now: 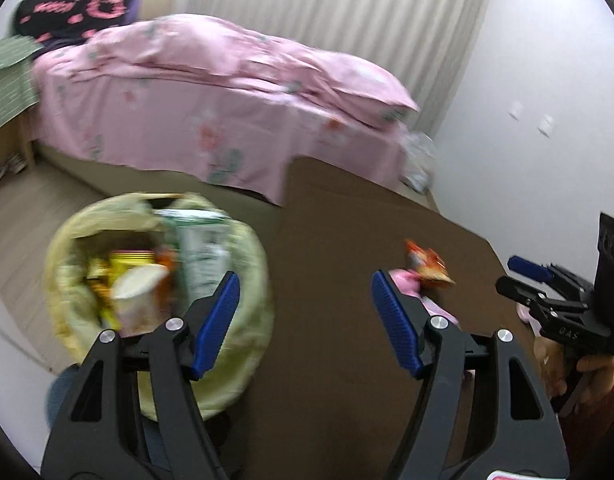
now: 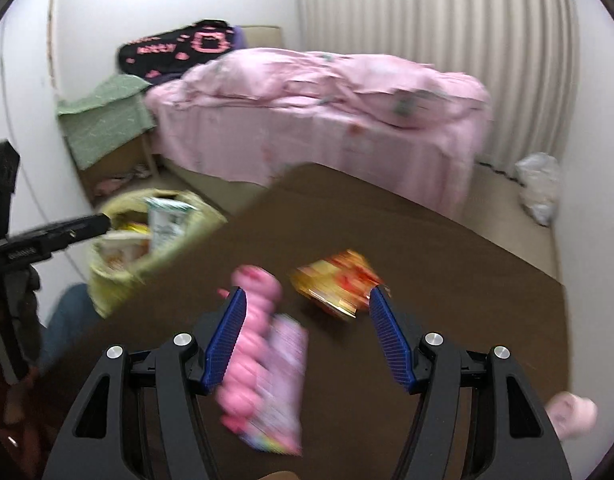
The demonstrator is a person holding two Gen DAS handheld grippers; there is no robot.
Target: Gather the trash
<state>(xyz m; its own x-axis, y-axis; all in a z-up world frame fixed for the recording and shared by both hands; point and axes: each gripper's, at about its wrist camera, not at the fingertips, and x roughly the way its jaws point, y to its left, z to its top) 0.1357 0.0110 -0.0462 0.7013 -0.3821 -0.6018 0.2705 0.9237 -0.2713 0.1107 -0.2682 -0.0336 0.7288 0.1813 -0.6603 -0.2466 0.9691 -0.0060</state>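
Left wrist view, lower left: lined bin [image 1: 243,364] holding cartons and a cup; left gripper [image 1: 305,322] wide, nothing between its pads; centre right, orange wrapper [image 1: 427,264] on the table [image 1: 339,248]; right gripper [image 1: 519,276] at the right edge. Right wrist view: right gripper [image 2: 307,336] wide and empty above a pink packet [image 2: 267,364]; wrapper just beyond.

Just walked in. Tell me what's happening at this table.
A person is clearing trash with hand-held tongs. Both the left tongs and the right tongs are open and hold nothing. A pink packet and an orange snack wrapper lie on the brown table. The lined trash bin beside the table already holds a cup, a carton and wrappers.
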